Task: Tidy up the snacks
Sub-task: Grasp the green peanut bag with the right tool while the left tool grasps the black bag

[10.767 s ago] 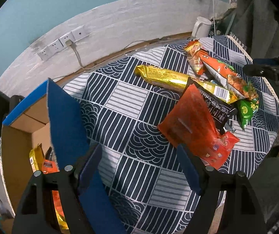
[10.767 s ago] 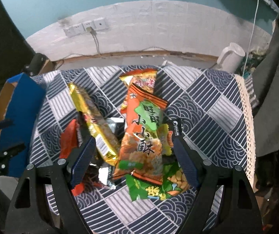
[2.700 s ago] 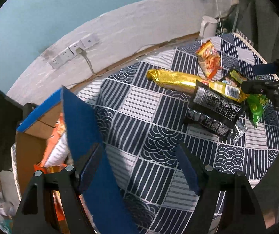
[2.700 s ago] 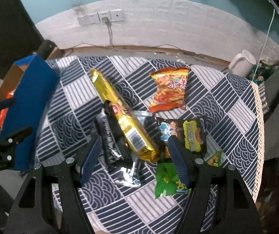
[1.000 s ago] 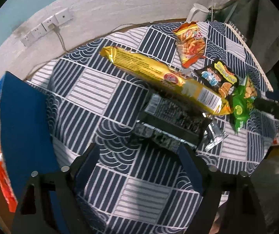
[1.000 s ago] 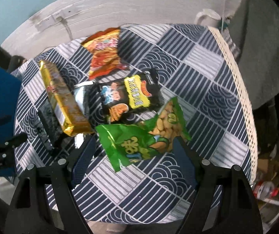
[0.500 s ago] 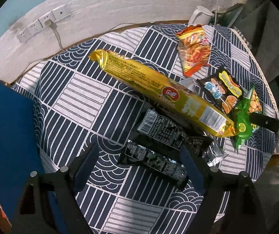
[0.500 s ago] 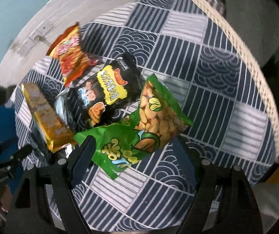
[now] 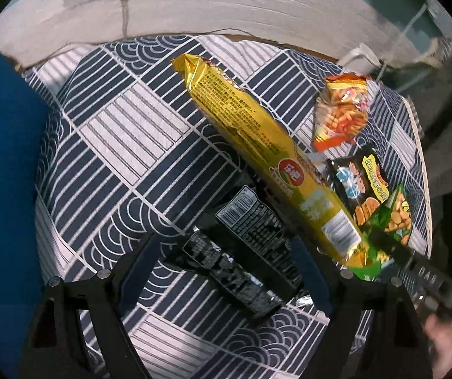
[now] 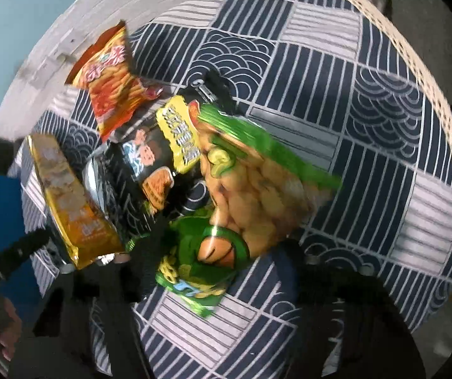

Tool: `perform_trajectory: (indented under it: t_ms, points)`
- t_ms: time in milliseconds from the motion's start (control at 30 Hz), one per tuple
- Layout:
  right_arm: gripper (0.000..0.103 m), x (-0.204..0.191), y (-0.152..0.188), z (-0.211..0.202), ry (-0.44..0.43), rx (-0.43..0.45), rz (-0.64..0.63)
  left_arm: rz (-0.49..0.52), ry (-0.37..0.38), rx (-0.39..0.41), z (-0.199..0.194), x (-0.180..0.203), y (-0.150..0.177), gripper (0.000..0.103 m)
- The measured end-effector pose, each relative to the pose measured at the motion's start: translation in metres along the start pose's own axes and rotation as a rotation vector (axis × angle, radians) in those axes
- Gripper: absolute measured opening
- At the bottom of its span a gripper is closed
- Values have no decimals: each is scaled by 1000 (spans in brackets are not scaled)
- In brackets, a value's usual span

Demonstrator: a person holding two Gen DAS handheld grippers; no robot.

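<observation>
My right gripper (image 10: 222, 252) fingers closing around the green peanut bag (image 10: 251, 186) — blurred, my left gripper (image 9: 222, 271) fingers spread over the black packets (image 9: 251, 246), gold packet (image 9: 264, 154) beside them on the table (image 9: 125, 145).

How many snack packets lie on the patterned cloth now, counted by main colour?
Gold: 1, the long gold packet
Orange: 1, the orange chip bag
Green: 1, the green peanut bag
Black: 3, the black cartoon bag and two black wrapped packets
Total: 6
</observation>
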State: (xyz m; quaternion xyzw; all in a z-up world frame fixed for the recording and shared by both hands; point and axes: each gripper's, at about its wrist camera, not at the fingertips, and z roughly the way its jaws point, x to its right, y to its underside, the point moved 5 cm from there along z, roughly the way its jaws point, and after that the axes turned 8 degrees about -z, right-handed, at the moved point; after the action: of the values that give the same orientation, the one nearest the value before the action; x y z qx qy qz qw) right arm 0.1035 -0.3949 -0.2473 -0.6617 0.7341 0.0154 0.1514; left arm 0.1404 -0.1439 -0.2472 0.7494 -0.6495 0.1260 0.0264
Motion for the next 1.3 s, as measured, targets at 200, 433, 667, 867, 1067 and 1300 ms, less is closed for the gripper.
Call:
perform_trajectory:
  t_ms: [200,433,667,867,1067,1300]
  points:
    - [38,1,-3,-8,69,6,-106,-95,-5,-36,11,0,1,87]
    - [39,19,-8,-14,198,34,-178,-139,-3,-26,17,7,0,88]
    - [49,29,-5,-5,144,6,-157,-141,-35,-23,29,10,2,92]
    - [50,30,0,5,145,-10,-190,-106,-39,-44,42,19,8,94]
    - [40,29,5,-3,137,-7,-205,-43,-69,-13,35,16,15,68]
    - [39,11,10,-19,119,29,-220,-43,10,-56,28,7,26,43]
